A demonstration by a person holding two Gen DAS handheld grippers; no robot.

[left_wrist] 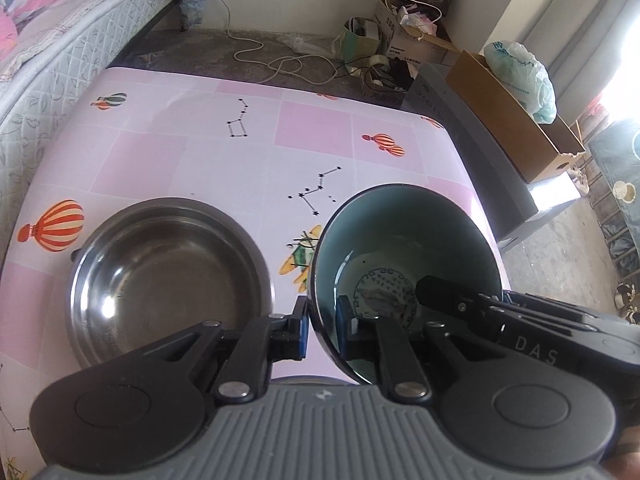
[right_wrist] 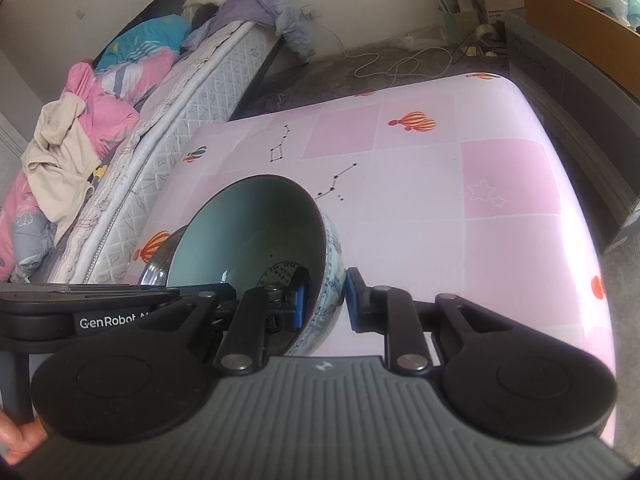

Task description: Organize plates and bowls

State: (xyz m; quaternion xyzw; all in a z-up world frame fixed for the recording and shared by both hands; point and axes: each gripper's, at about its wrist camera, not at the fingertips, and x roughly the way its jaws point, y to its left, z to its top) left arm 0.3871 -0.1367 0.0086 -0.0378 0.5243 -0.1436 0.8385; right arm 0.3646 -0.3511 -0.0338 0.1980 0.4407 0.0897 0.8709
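Teal-glazed ceramic bowl (left_wrist: 404, 264), tilted above the pink patterned table (left_wrist: 200, 152), is gripped at opposite rim walls by left gripper (left_wrist: 323, 326) and right gripper (right_wrist: 325, 300), jaws narrow. One round steel plate (left_wrist: 168, 276) lies beside it.

1. "DAS" stands in pale letters on the black body of the right gripper (left_wrist: 536, 350), seen from the left wrist view.
2. "GenRobot AI" stands in white on the black body of the left gripper (right_wrist: 116, 322), seen from the right wrist view; its last letters are partly covered.
3. The cardboard box (left_wrist: 394, 36) by the far wall carries print too small to read.
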